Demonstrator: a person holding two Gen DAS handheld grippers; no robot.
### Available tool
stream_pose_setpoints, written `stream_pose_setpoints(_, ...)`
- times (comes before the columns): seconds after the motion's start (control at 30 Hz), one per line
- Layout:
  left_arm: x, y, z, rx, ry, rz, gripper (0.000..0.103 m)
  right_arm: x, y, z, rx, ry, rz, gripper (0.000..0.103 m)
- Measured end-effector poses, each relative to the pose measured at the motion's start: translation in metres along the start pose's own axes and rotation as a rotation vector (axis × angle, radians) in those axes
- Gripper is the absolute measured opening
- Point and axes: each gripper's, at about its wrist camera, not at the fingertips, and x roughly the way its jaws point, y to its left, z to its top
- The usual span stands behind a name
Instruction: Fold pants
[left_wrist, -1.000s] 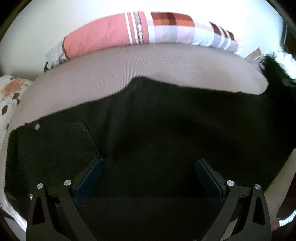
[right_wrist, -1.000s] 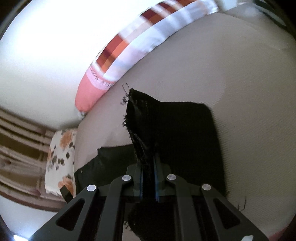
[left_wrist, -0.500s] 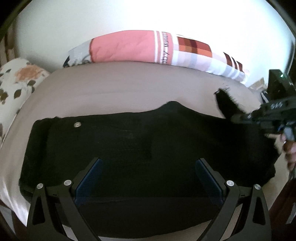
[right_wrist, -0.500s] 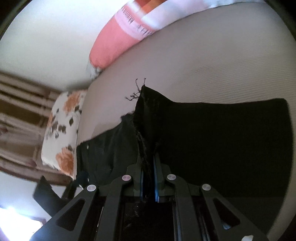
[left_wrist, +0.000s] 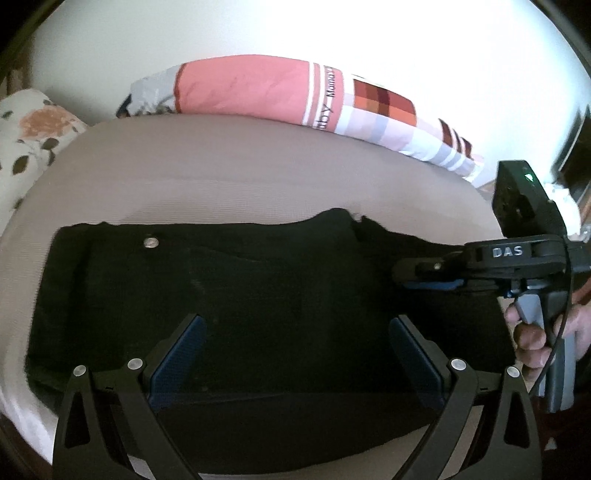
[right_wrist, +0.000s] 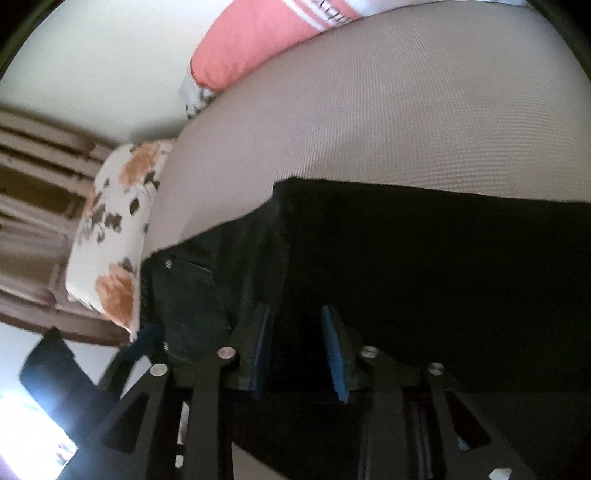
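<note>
Left gripper (left_wrist: 295, 354) hovers low over the pants (left_wrist: 258, 295), jaws spread wide, nothing between them. Right gripper (right_wrist: 299, 354), held by a hand (left_wrist: 535, 339), has just been opening; jaws parted, no cloth clamped. Pants lie black, folded flat on the beige mattress (left_wrist: 240, 173), metal button (left_wrist: 150, 242) up.

Both wrist views close, angled down — sharing black pants (left_wrist: 258, 302), bed (right_wrist: 388, 122)

Black tongs (left_wrist: 295, 354), blue pads (left_wrist: 177, 360), silver screws, "DAS" mark
</note>
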Motion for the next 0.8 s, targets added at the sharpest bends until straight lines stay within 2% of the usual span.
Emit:
stream_pose_setpoints(0.03, 0.001, -0.002, 0.002, -0.005, 0.009, -0.026, 0.099, -0.009, -0.001, -0.002, 0.007, -0.023, -0.013, 0.041)
stream_pose_setpoints(0.17, 0.010, -0.009, 0.007, -0.018, 0.060, -0.115, 0.098, -0.051, -0.015, -0.017, 0.077, -0.104, -0.078, 0.042)
stream_pose_setpoints(0.27, 0.025, -0.014, 0.010, -0.043, 0.135, -0.202, 0.087, -0.075, -0.024, -0.029, 0.151, -0.158, -0.081, 0.043)
stream_pose_setpoints(0.33, 0.040, -0.015, 0.011, -0.087, 0.215, -0.262, 0.079, -0.090, -0.033, -0.041, 0.216, -0.201, -0.053, 0.046)
stream_pose_setpoints(0.4, 0.050, -0.014, 0.012, -0.127, 0.266, -0.304, 0.066, -0.098, -0.040, -0.048, 0.257, -0.237, -0.028, 0.046)
stream_pose_setpoints(0.57, 0.074, -0.009, 0.013, -0.199, 0.370, -0.314, 0.054, -0.104, -0.051, -0.057, 0.280, -0.293, -0.021, 0.046)
stream_pose_setpoints(0.8, 0.077, -0.013, 0.010, -0.227, 0.442, -0.363, 0.053, -0.095, -0.060, -0.059, 0.284, -0.297, -0.015, 0.046)
